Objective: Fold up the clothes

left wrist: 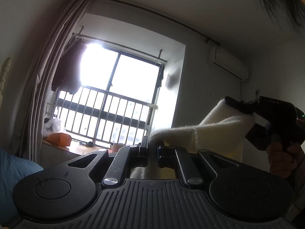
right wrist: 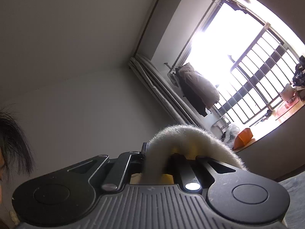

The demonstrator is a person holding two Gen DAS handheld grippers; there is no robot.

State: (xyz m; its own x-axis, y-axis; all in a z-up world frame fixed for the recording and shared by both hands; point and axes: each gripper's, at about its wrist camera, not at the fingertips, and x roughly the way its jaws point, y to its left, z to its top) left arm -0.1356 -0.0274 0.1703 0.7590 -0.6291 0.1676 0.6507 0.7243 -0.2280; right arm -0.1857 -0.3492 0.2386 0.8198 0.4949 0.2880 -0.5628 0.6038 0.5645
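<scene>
Both tools clamped on the fuzzy cream garment (left wrist: 219, 131): left tool (left wrist: 151, 148) and right tool (right wrist: 158, 152) each pinch an edge, holding it in the air facing the window (left wrist: 118, 87). No fold visible yet; all folding left.

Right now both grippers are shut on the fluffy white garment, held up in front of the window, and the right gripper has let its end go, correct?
Not quite. The right gripper has not let go: the right wrist view shows its jaws shut on the fluffy white garment. The left gripper also grips it, held up in front of the window.
</scene>
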